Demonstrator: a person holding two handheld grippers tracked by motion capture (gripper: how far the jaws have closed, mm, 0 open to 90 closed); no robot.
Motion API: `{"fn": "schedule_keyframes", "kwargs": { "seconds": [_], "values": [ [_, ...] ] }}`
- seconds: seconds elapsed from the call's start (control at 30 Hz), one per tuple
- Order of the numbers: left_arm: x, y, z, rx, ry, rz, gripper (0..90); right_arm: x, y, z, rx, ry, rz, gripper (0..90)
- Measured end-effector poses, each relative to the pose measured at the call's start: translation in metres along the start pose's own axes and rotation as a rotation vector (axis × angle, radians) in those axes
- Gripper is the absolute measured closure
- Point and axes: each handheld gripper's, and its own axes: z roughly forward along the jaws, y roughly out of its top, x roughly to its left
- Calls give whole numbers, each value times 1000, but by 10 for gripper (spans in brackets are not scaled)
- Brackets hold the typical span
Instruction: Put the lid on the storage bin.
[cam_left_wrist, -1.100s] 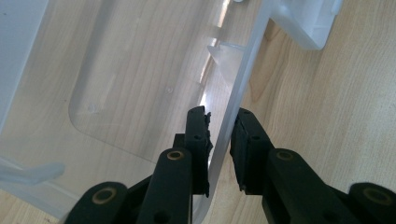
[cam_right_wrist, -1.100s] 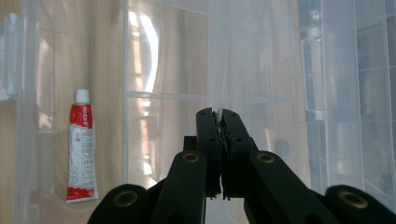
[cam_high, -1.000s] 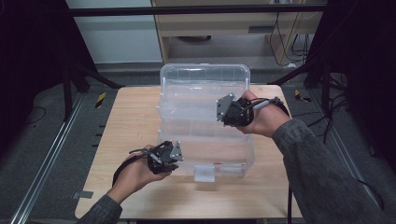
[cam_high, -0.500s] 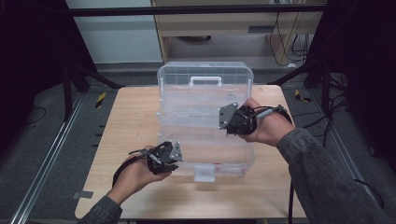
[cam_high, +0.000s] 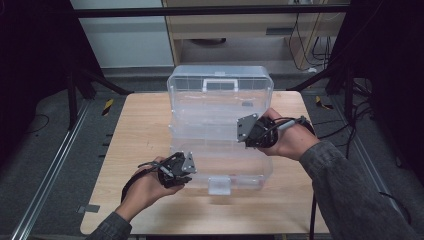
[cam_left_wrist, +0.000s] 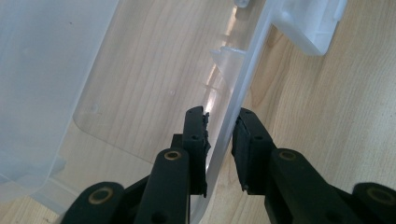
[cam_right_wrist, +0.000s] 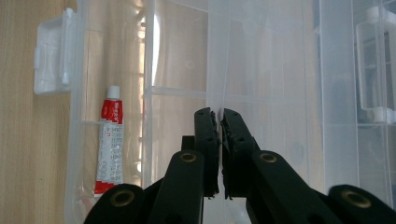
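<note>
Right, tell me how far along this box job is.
Done: the clear plastic tiered box stands open, its handled lid raised at the back and its white front latch free. In hand: the right tool is shut on a thin tray edge, and the left tool straddles the bottom tray's front wall. Left: probably spreading the tiers fully. A red-and-white tube lies inside.

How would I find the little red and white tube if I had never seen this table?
Start at the wooden table and find the big clear plastic box standing open on it. Look into the compartment along the box's edge, next to its white latch. The tube lies there, the one brightly coloured thing among see-through plastic, red and white with a white cap.
</note>
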Motion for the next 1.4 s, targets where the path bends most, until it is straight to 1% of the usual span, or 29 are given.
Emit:
{"fn": "schedule_keyframes", "kwargs": {
  "seconds": [0.07,0.1,0.13,0.17,0.2,0.23,0.3,0.33,0.43,0.47,0.83,1.1,1.4],
  "values": [
    [-2,2,1,-6,6,-1,755,-2,-1,1,3,-2,6,859],
    [0,3,1,-2,9,27,756,-4,-2,1,6,-6,7,858],
    [-2,4,2,-4,9,1,757,-5,-3,1,6,-7,15,859],
    [0,5,2,-3,9,33,757,-5,-4,1,4,-6,19,859],
    [0,5,2,-4,9,33,758,-5,-4,1,3,-6,24,859],
    [-1,4,2,-7,10,19,758,-4,-4,1,6,-7,15,860],
    [-1,4,2,-7,10,21,757,-4,-4,1,7,-8,14,861],
    [-3,3,2,-10,10,-6,757,-2,-4,1,8,-5,11,863],
    [-3,2,2,-13,9,-9,756,-1,-4,1,7,-1,12,865],
    [2,4,1,-13,13,62,755,1,-4,1,7,3,11,865],
    [1,3,2,-23,15,63,754,6,-5,0,9,19,8,865],
    [2,2,2,-26,10,61,752,10,-6,1,8,22,7,863],
    [2,2,2,-29,9,71,754,12,-6,1,12,32,5,862]
  ]
}}
